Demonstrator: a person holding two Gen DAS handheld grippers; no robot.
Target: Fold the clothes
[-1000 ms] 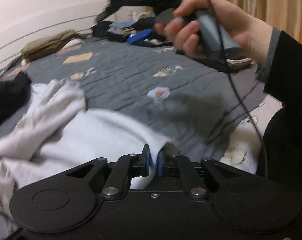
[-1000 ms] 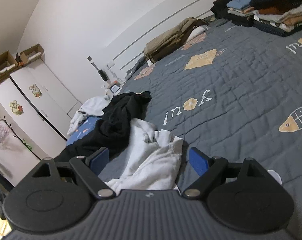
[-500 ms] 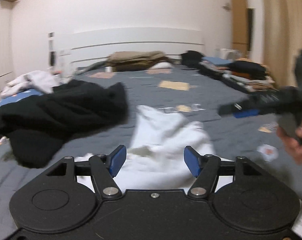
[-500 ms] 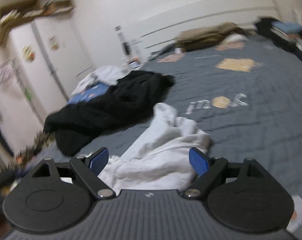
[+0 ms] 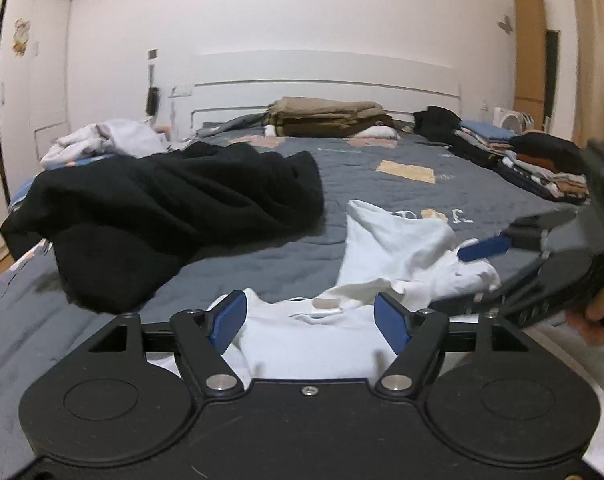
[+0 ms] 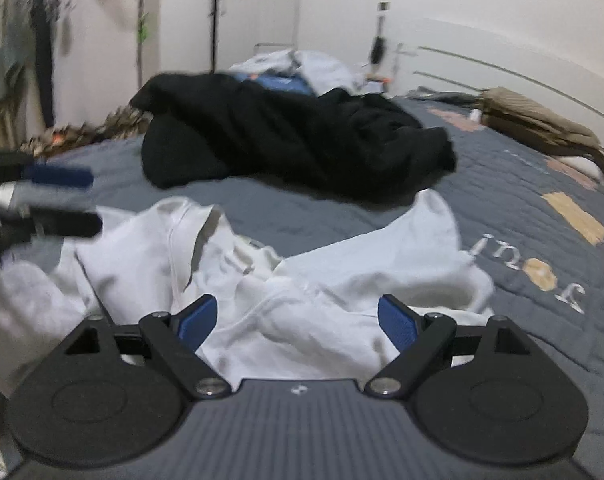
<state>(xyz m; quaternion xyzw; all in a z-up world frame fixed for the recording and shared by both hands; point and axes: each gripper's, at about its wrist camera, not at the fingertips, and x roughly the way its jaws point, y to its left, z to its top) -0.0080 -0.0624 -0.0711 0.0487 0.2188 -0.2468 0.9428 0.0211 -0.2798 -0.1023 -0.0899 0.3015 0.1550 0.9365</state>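
1. The white garment (image 5: pixel 397 248) lies crumpled on the bed, straight ahead of both pairs of jaws and partly beneath them; its collar with a small label faces the left gripper (image 5: pixel 311 322).
2. The left gripper's jaws are opening, with cloth below and between them, but the pads do not press on it. The right gripper (image 6: pixel 298 322) has its jaws spread wide over the same garment, holding nothing.
3. We judge the fabric light, soft and limp: it will sag and bunch when lifted, so one pinch will not spread it.
4. We would take hold at the shoulders on either side of the collar, one gripper to each, catching a single layer at a seam where the cloth is thicker and less likely to slip.
5. The grey quilt (image 5: pixel 381 196) ahead of the jaws is soft and stitched; it gives under pressure, so pads may snag it along with the garment.
6. Beyond the jaws and to their left lies a black garment (image 5: pixel 174 208); far ahead to the right stand folded stacks (image 5: pixel 517 160), with a white headboard (image 5: pixel 325 80) behind.
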